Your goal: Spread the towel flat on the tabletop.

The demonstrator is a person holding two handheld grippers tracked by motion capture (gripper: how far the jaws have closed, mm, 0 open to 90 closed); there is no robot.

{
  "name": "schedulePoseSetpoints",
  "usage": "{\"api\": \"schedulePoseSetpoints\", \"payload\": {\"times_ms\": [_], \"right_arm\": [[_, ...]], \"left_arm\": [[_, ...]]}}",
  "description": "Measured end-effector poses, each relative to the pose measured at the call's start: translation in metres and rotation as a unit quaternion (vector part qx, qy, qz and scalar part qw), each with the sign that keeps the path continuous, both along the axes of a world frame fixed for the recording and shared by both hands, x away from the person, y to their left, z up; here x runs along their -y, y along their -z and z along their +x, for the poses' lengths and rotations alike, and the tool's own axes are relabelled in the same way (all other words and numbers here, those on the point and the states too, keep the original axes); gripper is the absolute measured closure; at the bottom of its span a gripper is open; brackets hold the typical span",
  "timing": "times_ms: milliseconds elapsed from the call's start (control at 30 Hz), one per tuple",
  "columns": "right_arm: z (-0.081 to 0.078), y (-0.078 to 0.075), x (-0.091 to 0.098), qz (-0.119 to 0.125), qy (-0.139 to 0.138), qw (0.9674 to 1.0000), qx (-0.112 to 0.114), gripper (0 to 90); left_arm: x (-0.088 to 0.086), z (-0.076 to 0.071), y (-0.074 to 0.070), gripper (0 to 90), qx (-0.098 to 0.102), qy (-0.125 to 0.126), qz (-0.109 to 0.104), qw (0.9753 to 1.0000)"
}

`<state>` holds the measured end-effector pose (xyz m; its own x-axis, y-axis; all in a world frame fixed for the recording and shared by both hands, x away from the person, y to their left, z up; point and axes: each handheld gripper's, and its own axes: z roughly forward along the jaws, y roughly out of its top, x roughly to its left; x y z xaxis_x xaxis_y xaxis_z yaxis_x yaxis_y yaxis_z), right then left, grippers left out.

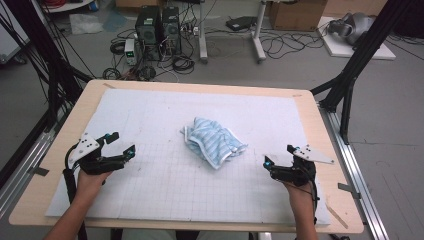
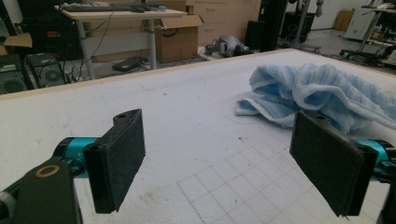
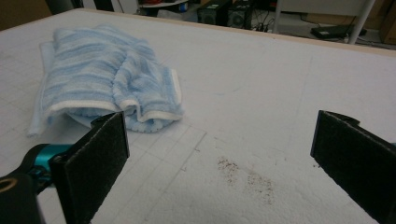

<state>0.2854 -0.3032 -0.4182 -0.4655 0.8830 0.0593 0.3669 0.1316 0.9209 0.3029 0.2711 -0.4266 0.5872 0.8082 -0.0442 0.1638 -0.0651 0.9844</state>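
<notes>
Left hand-held gripper (image 1: 119, 142): at the bench's left edge, jaws spread wide, nothing between them. Towel (image 1: 214, 141): light blue, striped, crumpled, at the middle of the white mat (image 1: 165, 185) on the bench (image 1: 320, 130), well apart from both grippers. Right hand-held gripper (image 1: 278, 154): at the right edge, jaws wide, holding nothing.

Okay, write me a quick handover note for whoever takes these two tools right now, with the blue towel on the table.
Left tool: jaws open, nothing between them, held low over the white gridded mat at the table's left side.
Right tool: jaws open and empty, low over the mat at the right side.
Towel: light blue striped, lying crumpled in a heap near the middle of the mat, between the two tools and apart from both.
Done: nothing visible yet; the towel is untouched.
Left: probably reach in, grasp the towel and spread or fold it.
</notes>
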Motion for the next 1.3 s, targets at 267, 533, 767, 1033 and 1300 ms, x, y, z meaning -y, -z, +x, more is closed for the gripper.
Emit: {"api": "schedulePoseSetpoints", "payload": {"times_ms": [267, 533, 767, 1033, 1300], "right_arm": [[-0.004, -0.005, -0.011, -0.005, -0.017, 0.9998, 0.003, 3.2], [0.004, -0.012, -0.029, -0.012, -0.047, 0.9988, 0.005, 3.2], [0.017, -0.021, -0.059, -0.027, -0.099, 0.9947, -0.005, 5.6], [0.045, -0.023, -0.097, -0.043, -0.159, 0.9862, -0.019, 15.5], [0.075, -0.006, -0.128, -0.075, -0.198, 0.9748, -0.069, 24.4]], "left_arm": [[0.000, -0.001, 0.000, 18.7, 0.000, 0.008, -0.002, 1.0000], [-0.001, -0.003, 0.000, 18.8, 0.000, 0.006, 0.000, 1.0000], [0.001, -0.002, 0.001, 18.7, -0.001, 0.011, -0.001, 0.9999], [0.000, -0.001, 0.002, 18.8, -0.005, 0.009, -0.005, 0.9999], [-0.002, 0.000, 0.003, 18.9, -0.008, 0.008, -0.004, 0.9999]]}}
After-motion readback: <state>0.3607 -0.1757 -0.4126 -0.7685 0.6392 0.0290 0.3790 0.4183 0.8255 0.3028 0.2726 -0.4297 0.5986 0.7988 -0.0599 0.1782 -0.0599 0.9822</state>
